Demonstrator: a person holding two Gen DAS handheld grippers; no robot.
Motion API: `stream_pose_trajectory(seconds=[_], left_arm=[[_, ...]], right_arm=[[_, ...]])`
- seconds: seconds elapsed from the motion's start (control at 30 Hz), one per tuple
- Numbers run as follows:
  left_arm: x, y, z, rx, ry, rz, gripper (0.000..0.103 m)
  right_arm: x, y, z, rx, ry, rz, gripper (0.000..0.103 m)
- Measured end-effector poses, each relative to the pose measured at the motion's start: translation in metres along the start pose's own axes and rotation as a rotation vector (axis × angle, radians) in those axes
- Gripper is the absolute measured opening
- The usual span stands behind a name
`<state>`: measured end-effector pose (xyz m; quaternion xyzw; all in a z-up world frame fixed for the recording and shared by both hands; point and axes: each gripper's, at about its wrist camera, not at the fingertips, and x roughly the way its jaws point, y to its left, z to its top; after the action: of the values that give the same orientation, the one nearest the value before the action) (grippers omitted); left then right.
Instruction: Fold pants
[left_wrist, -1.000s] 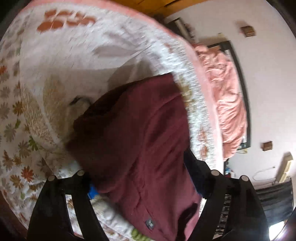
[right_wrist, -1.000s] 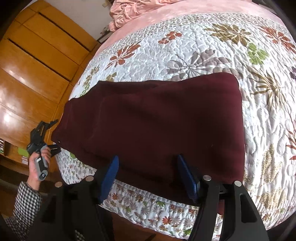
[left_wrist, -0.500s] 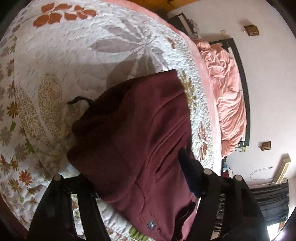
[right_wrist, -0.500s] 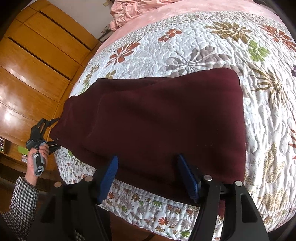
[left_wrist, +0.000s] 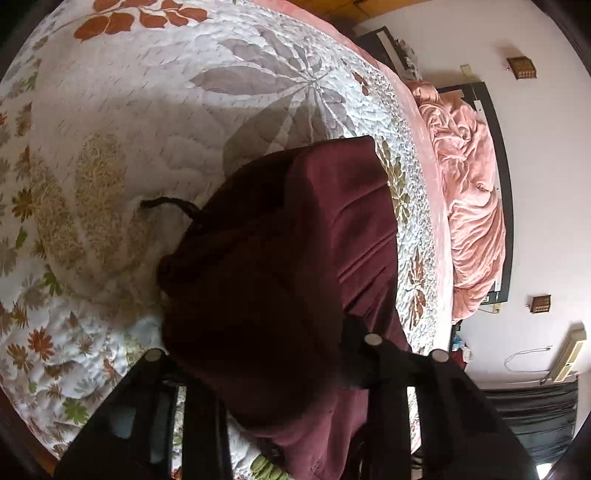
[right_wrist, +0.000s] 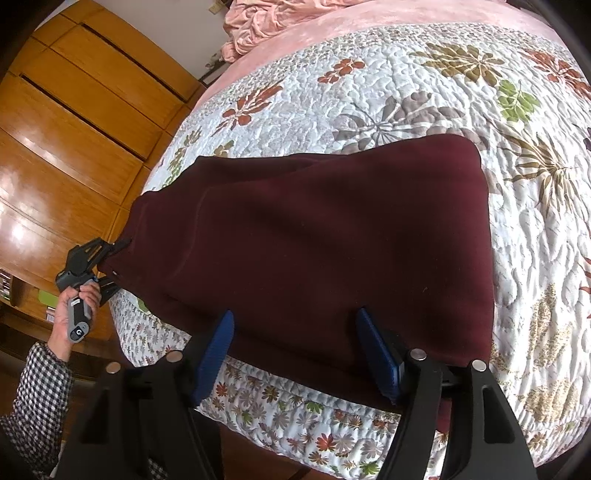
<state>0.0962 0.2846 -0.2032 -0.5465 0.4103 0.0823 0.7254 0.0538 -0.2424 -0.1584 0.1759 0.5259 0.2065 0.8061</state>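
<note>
Left wrist view shows the dark maroon fleece pants (left_wrist: 303, 266) bunched at their waist end between the left gripper (left_wrist: 258, 354), whose jaws have just been closing to a narrow gap on the cloth. The pants lie folded lengthwise across the near edge of the white quilted bed cover with leaf prints (right_wrist: 424, 92). From the right wrist, the right gripper (right_wrist: 295, 350) stands wide over the other end, its blue pads (right_wrist: 218, 343) clear of the fabric. Lifting one-handed, I judge, could drag the pants off the bed. No containers are visible.
</note>
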Motion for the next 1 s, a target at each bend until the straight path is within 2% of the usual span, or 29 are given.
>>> stream_pose_trajectory(seconds=[0.2,0.33,0.67,0.83,1.0], left_arm=[[0.001,0.002,-0.003,-0.004,-0.015,0.022,0.028],[-0.013,-0.015,-0.011,0.05,-0.044,-0.037,0.024],[-0.035,-0.091,-0.046,0.3,-0.049,-0.182,0.023],[-0.041,-0.132,-0.088,0.485,-0.015,-0.256,0.023],[-0.04,-0.164,-0.142,0.67,0.055,-0.289,0.023]], right_arm=[[0.0,0.001,-0.002,-0.01,-0.005,0.007,0.071],[-0.001,0.0,-0.001,0.002,-0.005,0.016,0.071],[-0.014,-0.004,0.001,0.05,0.001,0.05,0.071],[-0.037,-0.006,0.008,0.063,-0.054,0.057,0.071],[-0.057,-0.012,0.014,0.075,-0.104,0.062,0.071]])
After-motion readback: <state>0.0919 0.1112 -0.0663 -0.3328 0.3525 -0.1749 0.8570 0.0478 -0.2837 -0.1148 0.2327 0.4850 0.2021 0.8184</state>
